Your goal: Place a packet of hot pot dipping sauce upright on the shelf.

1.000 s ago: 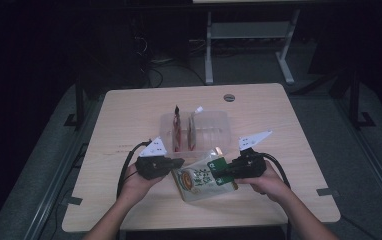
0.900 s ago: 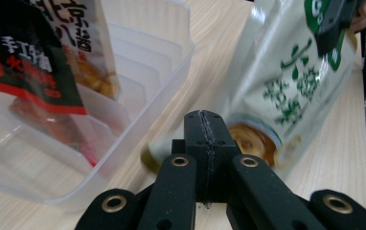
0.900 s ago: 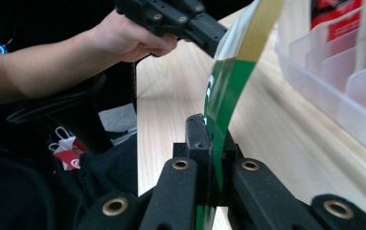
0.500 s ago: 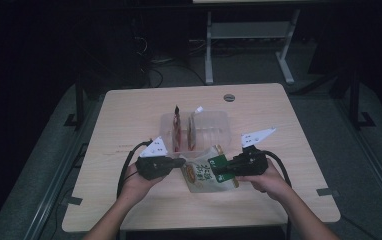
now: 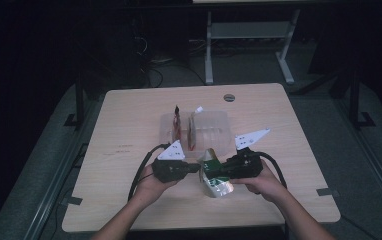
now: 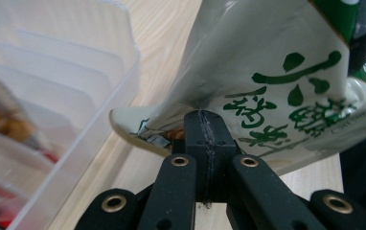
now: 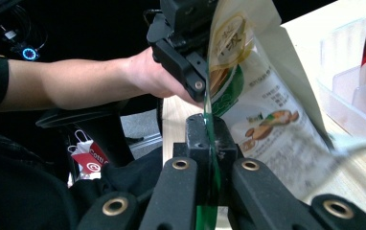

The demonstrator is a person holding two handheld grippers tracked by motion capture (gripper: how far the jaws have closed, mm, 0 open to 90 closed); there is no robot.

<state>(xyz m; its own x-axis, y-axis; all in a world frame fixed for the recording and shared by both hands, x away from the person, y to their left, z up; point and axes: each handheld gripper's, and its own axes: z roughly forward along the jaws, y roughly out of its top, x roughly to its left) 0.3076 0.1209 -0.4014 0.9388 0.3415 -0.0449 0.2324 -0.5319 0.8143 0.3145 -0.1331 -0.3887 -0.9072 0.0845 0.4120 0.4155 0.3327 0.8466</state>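
A green-and-white snack packet [image 5: 214, 175] is held off the table between both hands, near the front edge. My left gripper [image 5: 195, 169] is shut on the packet's [image 6: 267, 81] lower edge, its black jaws pressed together. My right gripper [image 5: 218, 172] is shut on the opposite green edge of the packet [image 7: 262, 115], which stands tilted on edge. In the right gripper view the left gripper [image 7: 196, 72] shows just behind the packet with the hand holding it.
A clear plastic divided bin [image 5: 216, 125] stands just beyond the grippers, with upright packets [image 5: 179, 127] in its left slots. Its wall [image 6: 75, 143] lies close on the left in the left gripper view. A round grommet [image 5: 229, 97] sits at the far table edge.
The packet has turned from lying flat and face-up to standing tilted on edge. The left gripper has shifted right, closer to the right gripper.
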